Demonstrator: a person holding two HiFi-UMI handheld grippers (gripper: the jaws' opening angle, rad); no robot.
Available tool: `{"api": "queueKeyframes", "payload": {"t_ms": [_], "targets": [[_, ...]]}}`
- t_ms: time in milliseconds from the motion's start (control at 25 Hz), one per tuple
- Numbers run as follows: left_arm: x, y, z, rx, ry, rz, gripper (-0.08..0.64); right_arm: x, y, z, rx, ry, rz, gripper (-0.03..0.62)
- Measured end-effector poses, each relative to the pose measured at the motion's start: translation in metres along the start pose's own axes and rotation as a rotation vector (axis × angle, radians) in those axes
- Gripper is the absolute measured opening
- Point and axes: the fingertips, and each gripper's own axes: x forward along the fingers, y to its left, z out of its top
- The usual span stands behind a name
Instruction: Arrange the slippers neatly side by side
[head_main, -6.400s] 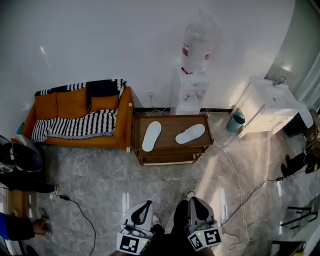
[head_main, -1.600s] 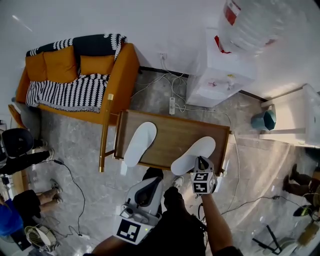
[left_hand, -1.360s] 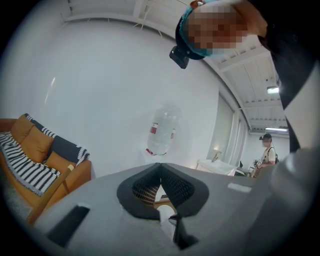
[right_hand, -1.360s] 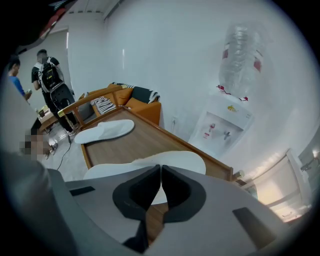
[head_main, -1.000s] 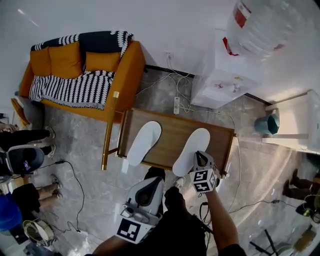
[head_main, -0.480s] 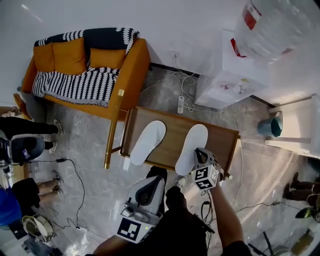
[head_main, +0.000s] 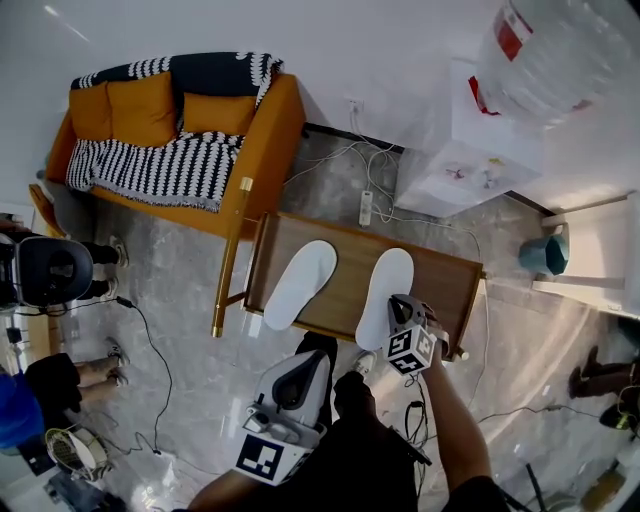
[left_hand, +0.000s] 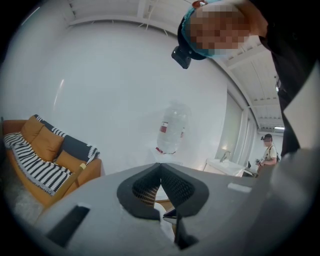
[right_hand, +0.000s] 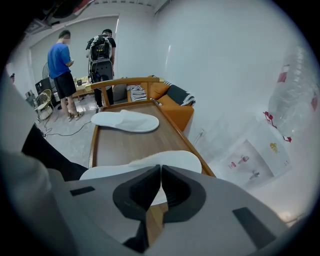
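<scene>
Two white slippers lie on a low wooden table (head_main: 445, 285). The left slipper (head_main: 300, 284) (right_hand: 125, 121) rests slanted near the table's left end. The right slipper (head_main: 385, 290) (right_hand: 167, 159) lies almost parallel to it, toe toward the wall. My right gripper (head_main: 398, 304) (right_hand: 160, 169) is at that slipper's heel, shut on its edge. My left gripper (head_main: 300, 364) (left_hand: 160, 165) hangs shut and empty in front of the table, close to my body.
An orange sofa (head_main: 150, 115) with a striped blanket stands left of the table. A water dispenser (head_main: 470, 150) is behind it, with a power strip (head_main: 366, 208) and cables on the floor. A teal bin (head_main: 543, 252) sits at the right. People (right_hand: 62, 65) stand at the far left.
The right slipper has swung from a diagonal lie to nearly parallel with the left slipper, my right gripper moving with its heel. The left gripper has stayed put.
</scene>
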Motion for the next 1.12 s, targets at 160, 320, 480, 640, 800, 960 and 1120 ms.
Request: {"api": "queueKeyframes", "payload": {"t_ms": [160, 320, 480, 640, 800, 960, 1120], "targets": [[-0.001, 0.005, -0.002, -0.002, 0.004, 0.009, 0.015, 0.007, -0.001, -0.003, -0.010, 0.010, -0.002, 0.017], [-0.002, 0.008, -0.004, -0.008, 0.007, 0.014, 0.017, 0.011, -0.004, -0.005, -0.021, 0.018, -0.005, 0.017], [-0.001, 0.009, -0.004, -0.015, 0.005, 0.018, 0.016, 0.014, -0.005, -0.008, -0.009, 0.028, -0.001, 0.017], [-0.001, 0.009, -0.004, -0.013, 0.007, 0.016, 0.016, 0.017, 0.000, -0.012, -0.010, 0.043, 0.004, 0.018], [-0.001, 0.010, -0.003, -0.015, 0.006, 0.019, 0.016, 0.019, 0.001, -0.017, -0.011, 0.048, -0.009, 0.020], [0.000, 0.009, -0.005, -0.018, 0.008, 0.015, 0.016, 0.017, 0.002, -0.014, 0.001, 0.049, -0.008, 0.042], [0.000, 0.004, -0.004, -0.010, 0.000, 0.006, 0.017, 0.012, 0.002, -0.014, 0.019, 0.039, -0.011, 0.081]]}}
